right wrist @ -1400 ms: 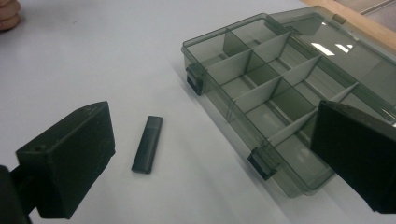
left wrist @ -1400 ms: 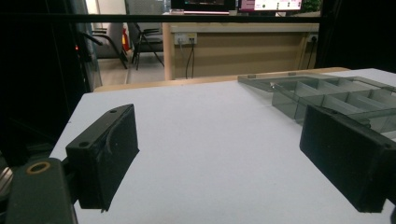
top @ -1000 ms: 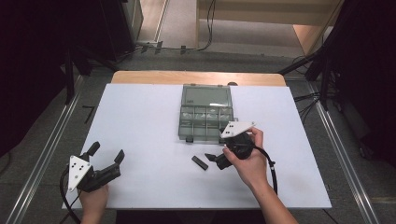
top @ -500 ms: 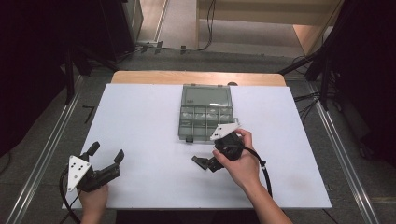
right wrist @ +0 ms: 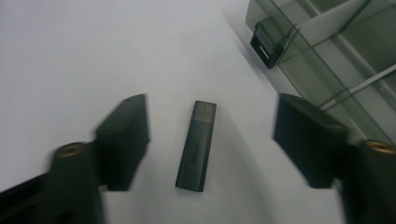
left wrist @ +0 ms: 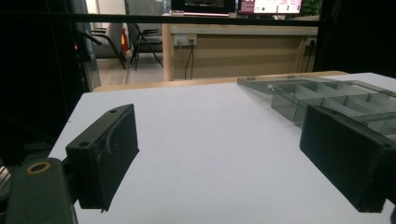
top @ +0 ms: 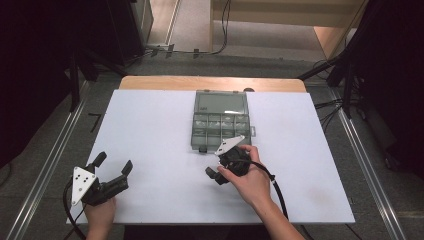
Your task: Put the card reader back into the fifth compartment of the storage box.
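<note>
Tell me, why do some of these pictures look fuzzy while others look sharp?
Right gripper view: the black fingers are smeared, apparently by motion, though the memory stick reads fairly clearly. Left gripper view: sharp on the clear box. High view: evenly lit, dark around the table.

right gripper (right wrist: 210,140) jaws motion-blurred | USB stick (right wrist: 196,145) print unreadable | organizer box (right wrist: 336,56) cut off at right edge, far end

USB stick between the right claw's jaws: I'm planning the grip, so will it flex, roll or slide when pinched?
The USB stick looks like a stiff, flat bar, so it probably won't flex or roll. Its smooth casing on the smooth white table may skid if one jaw touches first.
</note>
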Action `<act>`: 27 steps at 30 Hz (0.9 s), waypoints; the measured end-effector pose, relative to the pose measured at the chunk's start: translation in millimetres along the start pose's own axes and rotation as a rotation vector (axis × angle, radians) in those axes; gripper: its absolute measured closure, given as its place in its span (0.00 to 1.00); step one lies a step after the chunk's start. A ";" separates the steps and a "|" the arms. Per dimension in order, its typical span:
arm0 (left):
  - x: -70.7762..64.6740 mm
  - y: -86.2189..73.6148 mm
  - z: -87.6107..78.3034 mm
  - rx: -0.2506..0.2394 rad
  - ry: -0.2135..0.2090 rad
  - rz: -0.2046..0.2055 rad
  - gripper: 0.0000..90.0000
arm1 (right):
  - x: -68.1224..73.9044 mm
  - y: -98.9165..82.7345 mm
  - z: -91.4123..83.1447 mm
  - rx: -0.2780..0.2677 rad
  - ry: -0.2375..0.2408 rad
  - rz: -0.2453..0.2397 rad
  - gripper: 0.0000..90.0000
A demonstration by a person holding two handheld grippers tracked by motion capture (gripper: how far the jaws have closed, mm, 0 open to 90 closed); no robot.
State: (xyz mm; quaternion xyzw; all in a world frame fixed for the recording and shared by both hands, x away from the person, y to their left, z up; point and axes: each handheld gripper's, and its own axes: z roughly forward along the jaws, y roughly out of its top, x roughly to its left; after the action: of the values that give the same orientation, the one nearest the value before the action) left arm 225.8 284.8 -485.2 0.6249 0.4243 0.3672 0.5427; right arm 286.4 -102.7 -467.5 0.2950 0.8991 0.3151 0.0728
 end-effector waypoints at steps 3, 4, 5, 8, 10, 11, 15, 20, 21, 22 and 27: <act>0.0 0.0 0.0 -0.001 0.000 0.000 0.13 | -1.2 -1.9 4.7 0.016 0.039 0.019 0.48; 0.0 0.0 -0.1 0.000 -0.001 0.000 0.13 | -1.6 -2.6 6.3 0.026 0.052 0.029 0.50; 0.0 0.0 -0.1 -0.001 0.000 0.000 0.13 | -1.8 -3.4 7.8 0.032 0.058 0.033 0.52; -0.1 -0.1 0.0 -0.001 0.000 0.001 0.13 | -1.3 -5.1 12.0 0.054 0.040 0.039 0.55; -0.4 -0.1 0.0 0.001 0.001 0.004 0.13 | -0.2 -6.7 15.2 0.076 0.027 0.041 0.57; -0.6 -0.1 0.0 0.000 -0.001 0.006 0.13 | 0.3 -8.0 16.6 0.082 0.015 0.046 0.60; -0.9 -0.2 0.0 0.002 0.001 0.008 0.13 | 4.9 -13.6 24.2 0.104 -0.023 0.036 0.66; -1.6 -0.2 0.1 0.004 0.002 0.012 0.13 | 8.0 -14.2 24.7 0.098 -0.053 0.025 0.70; -1.5 -0.2 0.1 0.005 0.001 0.012 0.13 | 7.5 -14.4 24.6 0.098 -0.055 0.024 0.72; -1.4 -0.2 -0.1 0.005 0.001 0.012 0.13 | 7.0 -14.6 24.6 0.095 -0.055 0.027 0.74; -1.4 -0.3 -0.5 0.004 0.000 0.014 0.13 | 5.1 -14.9 24.3 0.091 -0.046 0.029 0.79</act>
State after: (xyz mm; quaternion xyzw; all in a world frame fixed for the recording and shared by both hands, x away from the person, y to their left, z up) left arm 224.7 283.7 -485.4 0.6289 0.4207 0.3701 0.5390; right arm 282.7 -96.4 -495.5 0.3181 0.9063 0.2680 0.0752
